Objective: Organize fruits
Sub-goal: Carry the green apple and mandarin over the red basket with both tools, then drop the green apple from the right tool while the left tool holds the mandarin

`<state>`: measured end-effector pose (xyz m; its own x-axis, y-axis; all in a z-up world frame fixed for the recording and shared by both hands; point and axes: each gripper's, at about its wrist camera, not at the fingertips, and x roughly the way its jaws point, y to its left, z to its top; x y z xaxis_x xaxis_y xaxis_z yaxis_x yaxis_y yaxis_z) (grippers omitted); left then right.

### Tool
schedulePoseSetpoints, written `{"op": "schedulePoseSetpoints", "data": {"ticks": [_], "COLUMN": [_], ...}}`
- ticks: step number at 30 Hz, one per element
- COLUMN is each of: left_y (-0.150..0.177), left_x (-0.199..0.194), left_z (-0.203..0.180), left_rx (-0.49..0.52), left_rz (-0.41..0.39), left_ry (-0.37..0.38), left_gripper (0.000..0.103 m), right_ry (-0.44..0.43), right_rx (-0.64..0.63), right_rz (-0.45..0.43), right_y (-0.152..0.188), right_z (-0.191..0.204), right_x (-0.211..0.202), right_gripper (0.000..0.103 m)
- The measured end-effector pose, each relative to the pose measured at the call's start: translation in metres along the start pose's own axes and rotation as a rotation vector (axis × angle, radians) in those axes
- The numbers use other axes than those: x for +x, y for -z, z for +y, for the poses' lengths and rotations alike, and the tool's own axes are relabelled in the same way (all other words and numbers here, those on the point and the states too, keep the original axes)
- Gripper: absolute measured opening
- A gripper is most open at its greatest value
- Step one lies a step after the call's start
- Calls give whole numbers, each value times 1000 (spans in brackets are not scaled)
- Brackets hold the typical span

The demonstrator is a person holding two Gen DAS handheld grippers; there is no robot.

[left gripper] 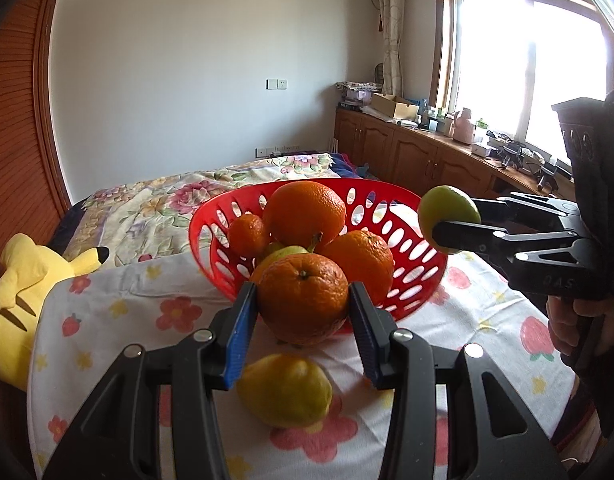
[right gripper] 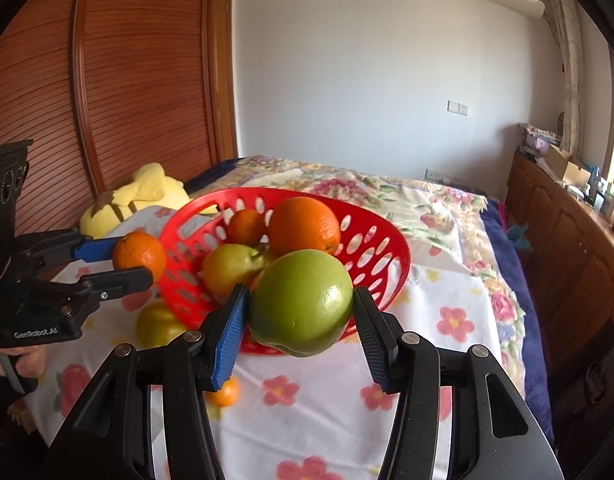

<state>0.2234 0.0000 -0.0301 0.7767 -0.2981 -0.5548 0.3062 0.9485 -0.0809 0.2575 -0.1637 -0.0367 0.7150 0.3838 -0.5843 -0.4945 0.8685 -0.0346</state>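
My left gripper (left gripper: 303, 308) is shut on an orange (left gripper: 303, 300), held just in front of the red slotted basket (left gripper: 211, 216). The right wrist view shows the same left gripper (right gripper: 127, 260) and orange (right gripper: 139, 254) at the basket's left side. My right gripper (right gripper: 301, 308) is shut on a green apple (right gripper: 301, 300), raised near the basket's (right gripper: 387, 240) front rim. From the left wrist view, this apple (left gripper: 449, 210) hangs by the right rim. The basket holds a large orange (left gripper: 305, 212), a mandarin (left gripper: 247, 234), another orange (left gripper: 361, 256) and a pear (right gripper: 227, 268).
A yellow-green fruit (left gripper: 285, 390) and a small mandarin (right gripper: 227, 394) lie on the flowered tablecloth (left gripper: 487, 304). A yellow plush toy (left gripper: 19, 292) sits left of the table. A bed (right gripper: 387, 196) lies behind, with a wooden cabinet (left gripper: 419, 152) along the window.
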Motion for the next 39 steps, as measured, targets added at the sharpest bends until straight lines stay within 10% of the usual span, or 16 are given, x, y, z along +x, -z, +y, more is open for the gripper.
{"op": "schedulePoseSetpoints", "data": {"ticks": [39], "left_y": [-16], "left_x": [59], "left_z": [-5], "left_rx": [18], "left_rz": [58], "left_ry": [-6], "left_gripper": [45], "right_ry": [18], "right_rx": [-55], "right_rz": [54], "right_y": [-16], "right_z": [-32], "right_x": [73], "right_gripper": [54]}}
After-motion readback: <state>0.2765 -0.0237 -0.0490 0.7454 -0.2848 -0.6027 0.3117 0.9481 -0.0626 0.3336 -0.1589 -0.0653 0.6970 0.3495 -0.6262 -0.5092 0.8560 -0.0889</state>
